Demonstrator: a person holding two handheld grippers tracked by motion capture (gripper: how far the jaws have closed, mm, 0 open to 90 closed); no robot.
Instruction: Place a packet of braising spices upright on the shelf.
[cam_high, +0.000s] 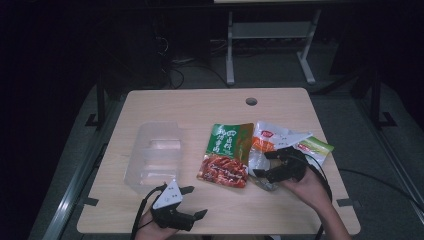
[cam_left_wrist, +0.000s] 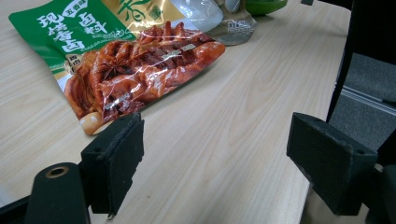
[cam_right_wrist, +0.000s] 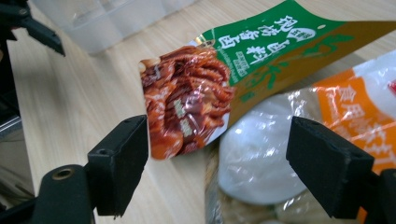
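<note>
A green and red snack packet (cam_high: 227, 155) lies flat in the middle of the wooden table (cam_high: 200, 107). My left gripper (cam_high: 195, 202) stands open near the front edge, its jaws wide apart and nothing between them. In the left gripper view (cam_left_wrist: 219, 158) the packet (cam_left_wrist: 140, 70) lies ahead and to the left. My right gripper (cam_high: 262, 164) is open over the near end of a white and orange packet (cam_high: 267, 140). In the right gripper view (cam_right_wrist: 219, 163) the jaws frame the red end of the snack packet (cam_right_wrist: 191, 98) and the white and orange packet (cam_right_wrist: 280, 158), gripping neither.
A clear plastic tray (cam_high: 155, 155) with compartments sits at the left of the table, also at the top of the right gripper view (cam_right_wrist: 107, 18). A green and white packet (cam_high: 315, 147) lies at the right. A cable hole (cam_high: 251, 101) is near the far edge.
</note>
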